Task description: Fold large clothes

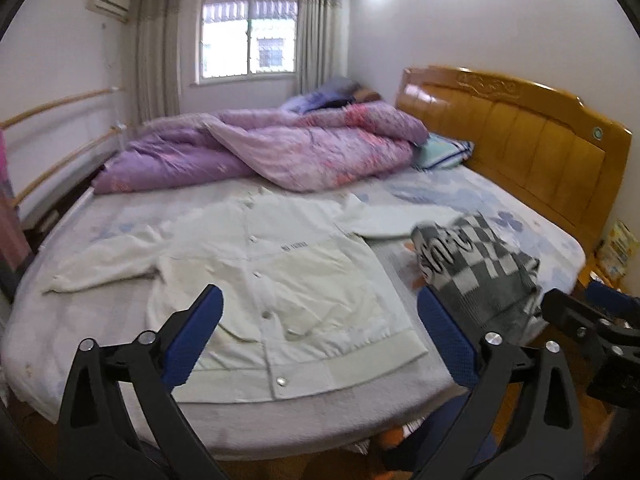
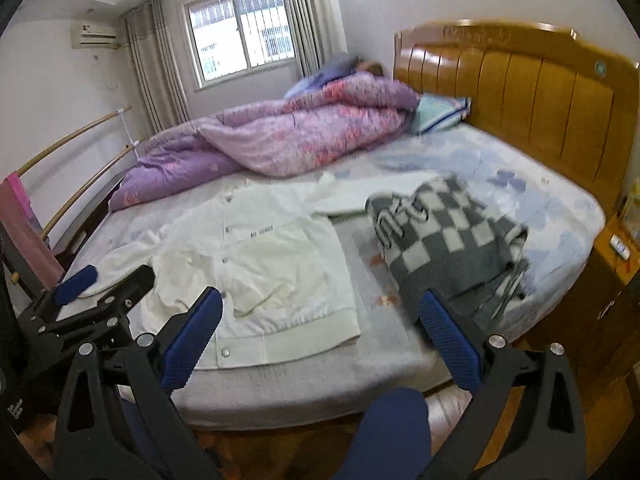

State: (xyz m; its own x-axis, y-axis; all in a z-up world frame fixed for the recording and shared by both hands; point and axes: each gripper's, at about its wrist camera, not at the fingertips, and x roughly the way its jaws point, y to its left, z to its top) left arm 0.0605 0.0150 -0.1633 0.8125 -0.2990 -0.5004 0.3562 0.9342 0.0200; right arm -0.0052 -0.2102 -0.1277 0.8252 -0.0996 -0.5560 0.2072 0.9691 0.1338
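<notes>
A pale cream button-front jacket [image 1: 280,280] lies spread flat on the bed, sleeves out to both sides; it also shows in the right wrist view [image 2: 264,264]. A grey and white checkered garment [image 1: 476,264] lies crumpled to its right, over the end of the jacket's right sleeve, and appears in the right wrist view [image 2: 444,236]. My left gripper [image 1: 320,316] is open and empty above the jacket's hem. My right gripper [image 2: 320,320] is open and empty above the bed's near edge, between the two garments. Each gripper shows at the edge of the other's view.
A purple quilt [image 1: 256,148] is heaped at the far side of the bed [image 1: 224,416]. A wooden headboard [image 1: 520,128] stands at the right, with a nightstand [image 2: 612,264] beside it. Wooden rails [image 1: 60,136] run along the left wall.
</notes>
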